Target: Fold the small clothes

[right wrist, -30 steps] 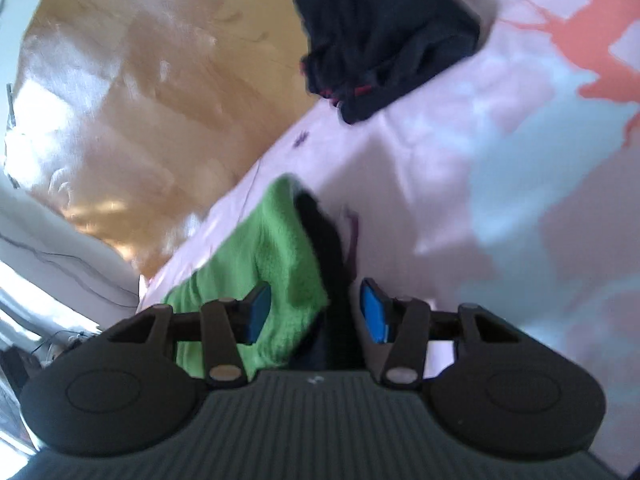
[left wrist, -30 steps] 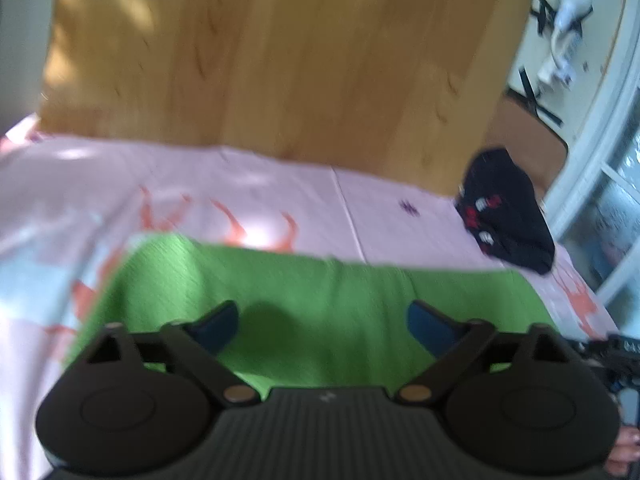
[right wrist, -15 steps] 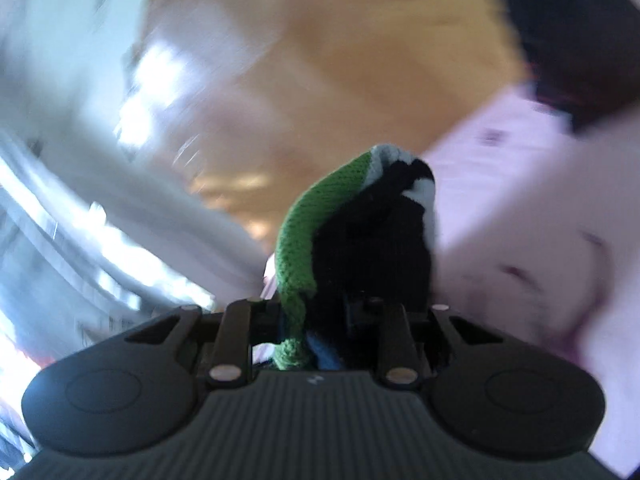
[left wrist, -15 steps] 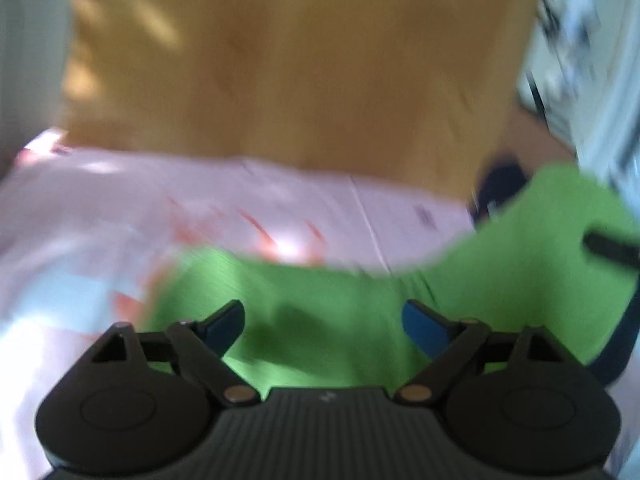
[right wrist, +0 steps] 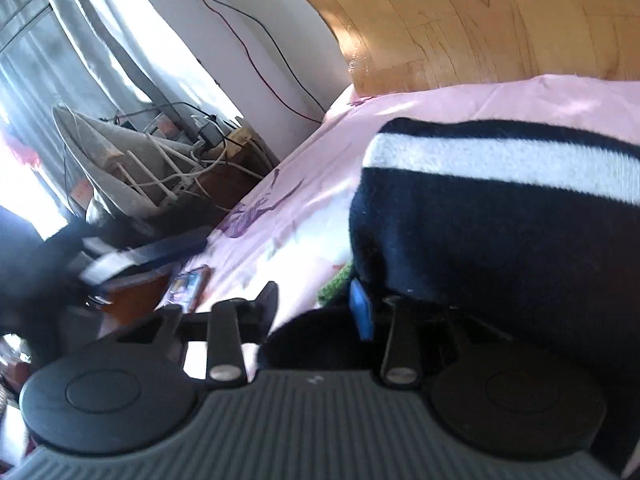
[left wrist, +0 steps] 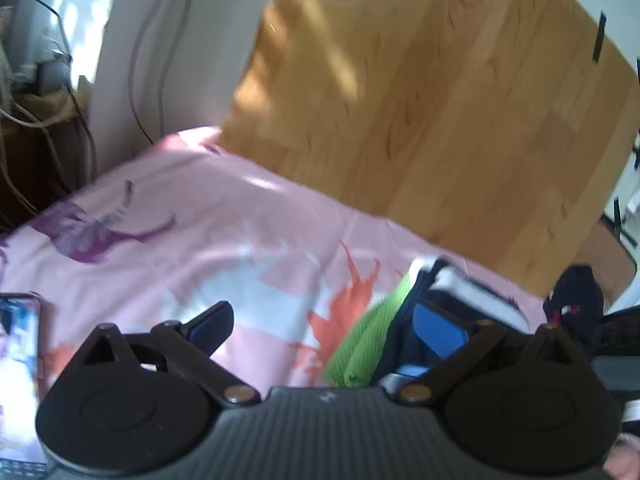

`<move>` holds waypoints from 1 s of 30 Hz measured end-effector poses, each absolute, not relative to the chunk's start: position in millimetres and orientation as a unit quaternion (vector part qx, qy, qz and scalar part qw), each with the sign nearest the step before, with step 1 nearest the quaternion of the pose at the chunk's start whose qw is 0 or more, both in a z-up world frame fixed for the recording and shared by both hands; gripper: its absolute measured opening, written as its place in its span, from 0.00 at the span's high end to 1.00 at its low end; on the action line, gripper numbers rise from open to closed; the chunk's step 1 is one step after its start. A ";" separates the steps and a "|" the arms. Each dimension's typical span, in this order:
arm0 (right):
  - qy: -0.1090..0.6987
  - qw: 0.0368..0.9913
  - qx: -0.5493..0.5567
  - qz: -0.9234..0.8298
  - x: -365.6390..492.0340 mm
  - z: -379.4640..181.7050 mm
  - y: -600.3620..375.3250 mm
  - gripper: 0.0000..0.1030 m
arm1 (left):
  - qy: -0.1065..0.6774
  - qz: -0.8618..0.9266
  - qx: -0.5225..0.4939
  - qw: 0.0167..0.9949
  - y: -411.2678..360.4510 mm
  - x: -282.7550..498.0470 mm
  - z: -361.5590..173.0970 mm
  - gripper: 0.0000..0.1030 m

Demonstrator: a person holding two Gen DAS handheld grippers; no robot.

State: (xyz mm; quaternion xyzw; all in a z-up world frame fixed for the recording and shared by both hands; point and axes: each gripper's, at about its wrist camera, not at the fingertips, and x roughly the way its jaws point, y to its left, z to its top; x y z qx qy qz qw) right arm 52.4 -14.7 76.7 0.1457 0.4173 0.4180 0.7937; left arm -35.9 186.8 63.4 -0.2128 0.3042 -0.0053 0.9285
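Note:
A small green garment (left wrist: 362, 350) with a dark navy side and a white stripe lies folded over on the pink patterned bedsheet (left wrist: 224, 216). In the left wrist view my left gripper (left wrist: 324, 322) is open, its right finger (left wrist: 438, 330) against the folded cloth, its left finger over bare sheet. In the right wrist view the navy and white-striped cloth (right wrist: 500, 216) fills the right side. My right gripper (right wrist: 316, 306) is open, its right blue pad (right wrist: 360, 314) at the cloth's lower edge, a sliver of green (right wrist: 334, 284) beside it.
A dark bundled garment (left wrist: 576, 300) lies at the far right of the bed. A phone (left wrist: 18, 376) lies on the sheet at the left, also seen in the right wrist view (right wrist: 188, 282). A wooden headboard (left wrist: 440, 100) stands behind. Cables and a cluttered stand (right wrist: 168, 160) lie beyond the bed's left edge.
The right gripper carried the green garment's edge over to the left and let it go, folding the garment so its navy side shows. Both views swung left.

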 end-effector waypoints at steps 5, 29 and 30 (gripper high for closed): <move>0.373 0.802 0.138 0.446 26.5 99.2 -59.8 0.50 | 0.324 -0.029 -0.205 0.923 163.0 -11.9 48.6 0.01; 0.307 0.900 0.050 0.307 85.0 74.7 -60.4 0.64 | 0.349 0.006 -0.160 0.923 133.1 -22.3 8.0 0.00; 0.296 0.903 0.060 0.306 76.5 79.1 -64.5 0.62 | 0.346 0.006 -0.162 0.924 133.4 -23.6 7.2 0.00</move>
